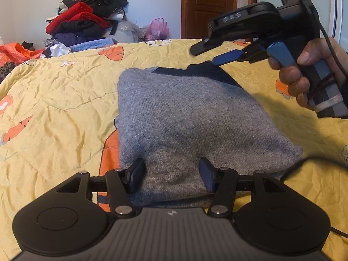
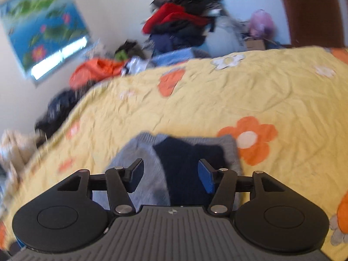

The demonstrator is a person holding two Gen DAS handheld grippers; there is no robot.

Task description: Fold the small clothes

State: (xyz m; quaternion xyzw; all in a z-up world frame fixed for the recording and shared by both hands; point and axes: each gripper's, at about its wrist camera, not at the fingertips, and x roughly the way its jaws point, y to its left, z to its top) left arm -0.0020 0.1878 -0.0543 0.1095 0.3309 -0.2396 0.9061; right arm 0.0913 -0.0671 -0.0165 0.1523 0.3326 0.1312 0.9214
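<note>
A grey knit sweater (image 1: 184, 117) with a dark navy part (image 1: 202, 69) at its far end lies folded into a compact rectangle on the yellow flowered quilt (image 1: 54, 108). My left gripper (image 1: 171, 175) hovers open over the sweater's near edge, nothing between its fingers. In the left wrist view a hand holds my right gripper (image 1: 214, 53) above the far right corner of the sweater. In the blurred right wrist view that right gripper (image 2: 170, 175) is open above the grey sweater (image 2: 143, 169) and its navy panel (image 2: 184, 163), gripping nothing.
A tall pile of red, black and blue clothes (image 1: 84, 19) stands beyond the bed's far edge, with an orange bag (image 1: 19, 51) to its left and a pink bag (image 1: 157, 28) by a brown door (image 1: 208, 6). A black cable (image 1: 315, 163) trails over the quilt at right.
</note>
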